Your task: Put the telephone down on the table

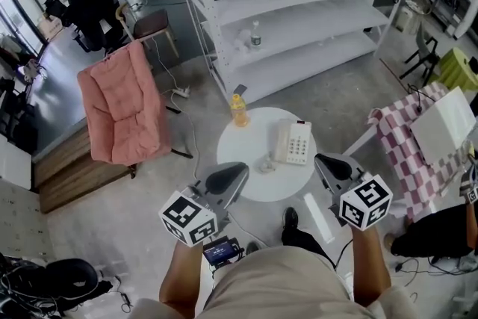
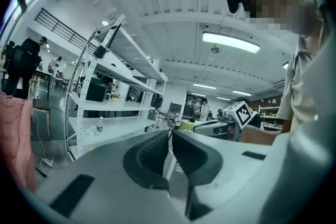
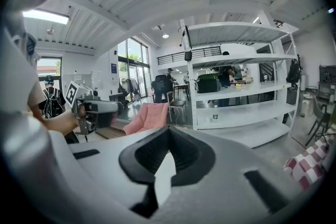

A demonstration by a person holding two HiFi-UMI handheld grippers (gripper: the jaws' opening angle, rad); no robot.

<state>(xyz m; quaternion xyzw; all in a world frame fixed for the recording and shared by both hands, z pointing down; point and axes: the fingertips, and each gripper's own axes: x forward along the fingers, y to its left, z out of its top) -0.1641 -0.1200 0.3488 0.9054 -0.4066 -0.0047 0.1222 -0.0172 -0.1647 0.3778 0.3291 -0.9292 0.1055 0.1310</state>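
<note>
Filling the far side of the room, a white shelving rack (image 1: 299, 11) is the biggest thing in the head view, with a pink folding chair (image 1: 123, 108) to its left. Below them stands the small round white table (image 1: 246, 153), just ahead of the person's feet.

The telephone (image 1: 293, 143) lies flat on the right half of that table, so the task looks already done. It is a white desk set with its handset seated along the left side and the keypad on the right.

I judge it to be hard moulded plastic, stiff and fairly light, with smooth sides that thin pads could slip on. The handset probably only rests in its cradle, so tilting the body could spill it. The safest hold would be across the body's 2 long edges, 1 gripper per side and kept level. Pinching the handset alone would leave the base hanging by its cord.

The left gripper (image 1: 228, 177) and the right gripper (image 1: 332, 166) hang above the table's near edge, well apart from the phone. In each gripper view the 2 jaws meet with nothing between them.

An orange bottle (image 1: 238, 110) stands at the table's far rim. A small clear object (image 1: 267, 163), too small to identify, sits just left of the phone.
</note>
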